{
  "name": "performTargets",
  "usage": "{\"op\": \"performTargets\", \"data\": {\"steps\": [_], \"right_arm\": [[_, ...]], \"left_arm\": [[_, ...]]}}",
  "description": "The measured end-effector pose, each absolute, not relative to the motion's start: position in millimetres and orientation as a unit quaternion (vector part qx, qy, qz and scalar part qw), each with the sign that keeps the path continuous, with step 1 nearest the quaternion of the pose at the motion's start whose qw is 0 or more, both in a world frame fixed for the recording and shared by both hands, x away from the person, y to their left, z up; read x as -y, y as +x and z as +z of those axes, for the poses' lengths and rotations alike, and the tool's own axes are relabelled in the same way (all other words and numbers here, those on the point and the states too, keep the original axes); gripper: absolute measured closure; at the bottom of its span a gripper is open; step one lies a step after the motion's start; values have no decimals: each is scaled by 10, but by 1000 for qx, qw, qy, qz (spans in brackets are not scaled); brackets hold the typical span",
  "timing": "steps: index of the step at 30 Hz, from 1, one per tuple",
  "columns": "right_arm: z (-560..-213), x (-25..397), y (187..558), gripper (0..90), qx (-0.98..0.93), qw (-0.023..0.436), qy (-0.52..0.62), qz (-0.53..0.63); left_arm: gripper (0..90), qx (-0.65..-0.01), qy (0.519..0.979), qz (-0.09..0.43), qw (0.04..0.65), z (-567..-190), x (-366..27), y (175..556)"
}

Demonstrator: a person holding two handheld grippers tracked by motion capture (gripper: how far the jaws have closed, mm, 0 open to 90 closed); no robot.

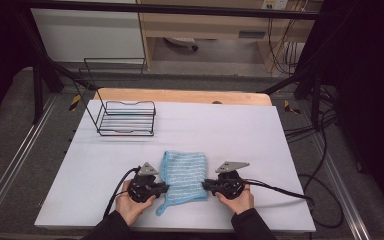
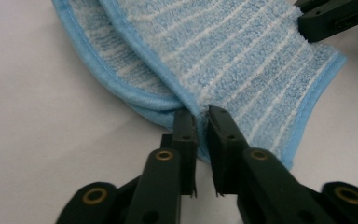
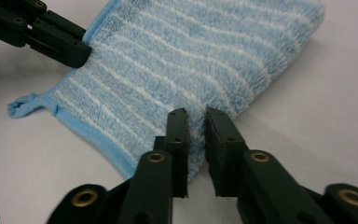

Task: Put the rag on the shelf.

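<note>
Both sets of black jaws pinch a folded blue-and-white striped towel [image 1: 184, 176] at the near end of a white tabletop [image 1: 240, 135]. The left gripper [image 1: 166, 188] bites the bound edge where two layers meet [image 2: 200, 109]; the right gripper [image 1: 205, 185] nips the plush side opposite [image 3: 196, 122], cloth bunched in the narrow gap between its jaws. From the left gripper the towel lies at three o'clock, from the right at nine, so the two face each other across its width and neither is nearer. The towel's long axis runs twelve to six, away from the person, with a small hanging loop [image 1: 161, 209] trailing off the near corner at seven o'clock. A black wire basket [image 1: 127, 119] stands well apart at eleven o'clock. Any next move would likely turn on both hands working together. Beyond the table are dark framing, cables and a wooden bench.
</note>
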State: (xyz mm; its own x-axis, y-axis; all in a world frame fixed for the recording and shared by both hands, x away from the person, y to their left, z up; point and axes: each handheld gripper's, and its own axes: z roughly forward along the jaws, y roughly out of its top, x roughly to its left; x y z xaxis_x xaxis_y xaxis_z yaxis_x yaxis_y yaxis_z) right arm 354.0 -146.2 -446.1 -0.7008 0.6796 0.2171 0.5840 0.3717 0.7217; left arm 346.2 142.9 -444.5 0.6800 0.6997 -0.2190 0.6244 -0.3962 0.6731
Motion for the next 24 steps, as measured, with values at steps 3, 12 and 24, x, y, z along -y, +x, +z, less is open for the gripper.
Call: {"op": "performTargets", "data": {"steps": [3, 12, 24], "right_arm": [[-4425, 1509, 3540, 640, -820, 71, 378, 424], [-4385, 1714, 3585, 331, -800, 86, 386, 451], [-4385, 1870, 3670, 75, -796, 71, 393, 455]], "left_arm": [[671, -388, 838, 62, 380, -4404, -1469, 3454], [402, -383, 830, 88, 396, -4279, -1662, 3558], [109, -371, 831, 83, 406, -4126, -1744, 3716]]}}
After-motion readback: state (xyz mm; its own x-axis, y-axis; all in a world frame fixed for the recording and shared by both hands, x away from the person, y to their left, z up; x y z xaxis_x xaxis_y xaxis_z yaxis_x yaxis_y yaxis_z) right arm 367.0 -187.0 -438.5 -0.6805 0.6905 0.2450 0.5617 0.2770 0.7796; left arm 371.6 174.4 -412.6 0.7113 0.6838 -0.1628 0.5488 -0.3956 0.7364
